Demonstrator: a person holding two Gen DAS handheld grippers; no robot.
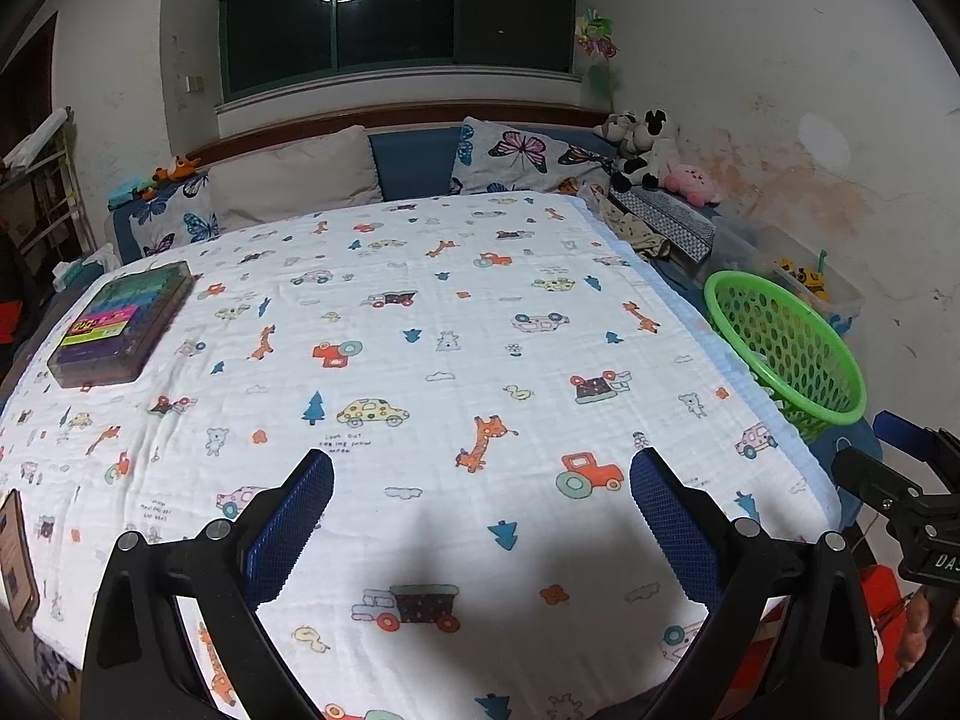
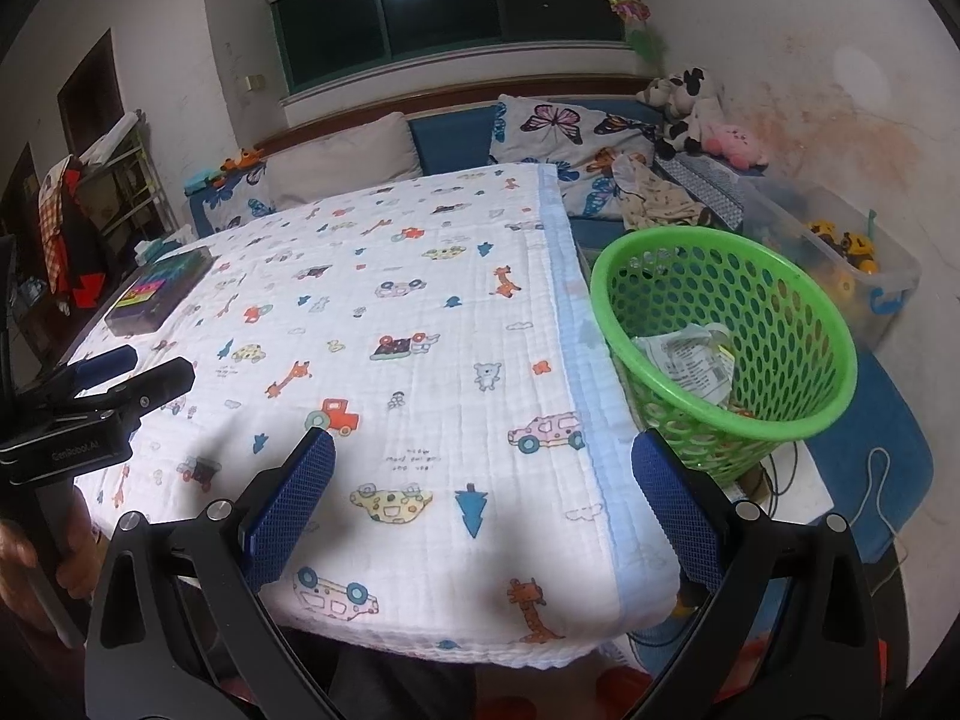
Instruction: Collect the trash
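A green perforated basket (image 2: 774, 324) stands off the right edge of the table; it also shows in the left wrist view (image 1: 798, 348). Crumpled wrappers (image 2: 690, 360) lie inside it. My left gripper (image 1: 480, 516) is open and empty above the near middle of the patterned cloth (image 1: 420, 360). My right gripper (image 2: 483, 498) is open and empty over the cloth's near right corner, just left of the basket. Each gripper shows at the edge of the other's view, the right one (image 1: 900, 480) and the left one (image 2: 120, 384).
A dark box of coloured items (image 1: 120, 324) lies at the cloth's far left (image 2: 162, 291). A brown card (image 1: 15, 558) sits at the near left edge. Pillows (image 1: 294, 174), plush toys (image 1: 648, 150) and a clear toy bin (image 2: 840, 258) lie beyond.
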